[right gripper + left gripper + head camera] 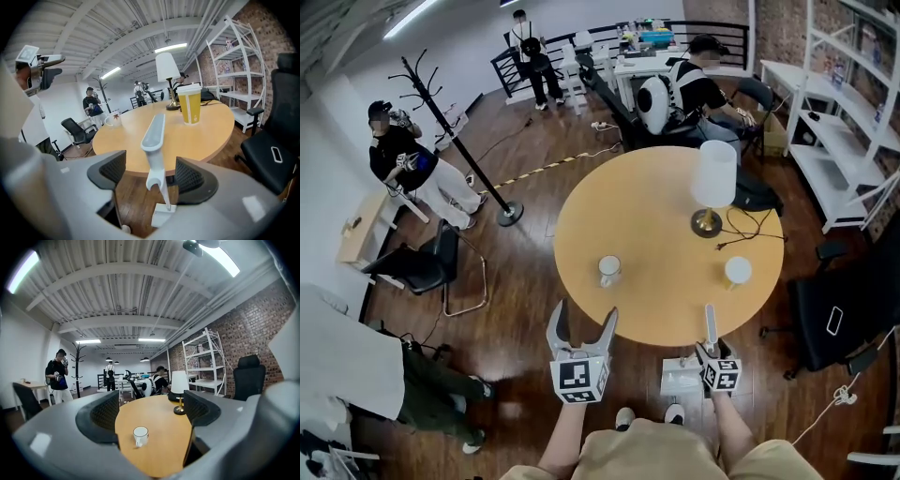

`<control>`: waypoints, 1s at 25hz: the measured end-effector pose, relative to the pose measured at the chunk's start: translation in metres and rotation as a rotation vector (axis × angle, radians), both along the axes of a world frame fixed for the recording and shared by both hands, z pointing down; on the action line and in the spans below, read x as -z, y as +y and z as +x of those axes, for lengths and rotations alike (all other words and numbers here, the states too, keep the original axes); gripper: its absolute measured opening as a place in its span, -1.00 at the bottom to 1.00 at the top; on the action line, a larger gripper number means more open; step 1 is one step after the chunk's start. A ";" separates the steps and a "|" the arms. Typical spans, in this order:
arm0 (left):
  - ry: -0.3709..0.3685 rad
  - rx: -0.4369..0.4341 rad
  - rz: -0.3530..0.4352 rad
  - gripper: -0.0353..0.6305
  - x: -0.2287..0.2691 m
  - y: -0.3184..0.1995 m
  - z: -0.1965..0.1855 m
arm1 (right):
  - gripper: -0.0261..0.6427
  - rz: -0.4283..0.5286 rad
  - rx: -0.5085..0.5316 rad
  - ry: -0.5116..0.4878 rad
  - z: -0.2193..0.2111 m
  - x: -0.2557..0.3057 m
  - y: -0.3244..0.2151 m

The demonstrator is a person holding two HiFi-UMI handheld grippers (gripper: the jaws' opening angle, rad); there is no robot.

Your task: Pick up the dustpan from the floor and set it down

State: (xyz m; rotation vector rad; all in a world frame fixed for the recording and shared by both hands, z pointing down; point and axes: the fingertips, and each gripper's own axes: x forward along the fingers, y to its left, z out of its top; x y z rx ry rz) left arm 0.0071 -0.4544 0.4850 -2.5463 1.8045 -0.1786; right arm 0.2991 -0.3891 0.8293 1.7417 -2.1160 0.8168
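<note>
Clearly the dustpan (154,136) stands on the wooden floor (525,309) just off the edge of the round table (666,234), right in front of the person's feet. Its pan lies flat on the boards and its long handle (711,323) rises upright.

The right gripper (150,164) points down at it with its 2 jaws spread. The handle rises through the gap, and a little space shows on either side of it, so neither pad presses on it yet. The left gripper (150,408) is held level over the table edge, jaws apart and holding nothing; only the tabletop and a white mug (140,434) show beyond them.

By its look the dustpan is moulded plastic, so it is probably light and stiff, with a smooth, somewhat slippery surface. The handle is narrow, and a clip-like fitting sits low on the stem. The best hold is likely the thicker middle part just above that fitting, where the ribbed pads can meet it squarely. Since the pan's weight sits low, it may swing or tip once lifted. A firm, centred pinch and a straight lift would suit it.
</note>
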 end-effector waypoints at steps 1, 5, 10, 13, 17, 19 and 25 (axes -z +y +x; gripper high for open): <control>-0.002 0.003 -0.004 0.38 -0.002 0.001 -0.001 | 0.06 -0.005 0.002 0.002 -0.001 -0.002 -0.003; -0.006 0.019 0.001 0.38 0.001 0.004 -0.009 | -0.05 -0.024 0.018 0.020 -0.007 -0.013 -0.020; -0.006 0.029 0.006 0.38 0.006 0.007 -0.013 | -0.53 -0.029 -0.030 0.019 0.001 -0.014 -0.030; -0.009 0.037 0.007 0.38 0.005 0.008 -0.017 | -0.56 -0.030 -0.033 0.036 0.003 -0.012 -0.030; -0.003 0.038 -0.003 0.36 0.004 0.007 -0.017 | -0.58 -0.046 0.022 0.100 -0.008 -0.002 -0.024; 0.002 0.030 -0.005 0.35 0.004 0.007 -0.015 | -0.58 -0.049 0.021 0.118 -0.012 0.003 -0.018; 0.022 0.005 -0.006 0.35 0.003 0.011 -0.009 | -0.58 -0.014 -0.042 0.124 -0.010 0.025 0.002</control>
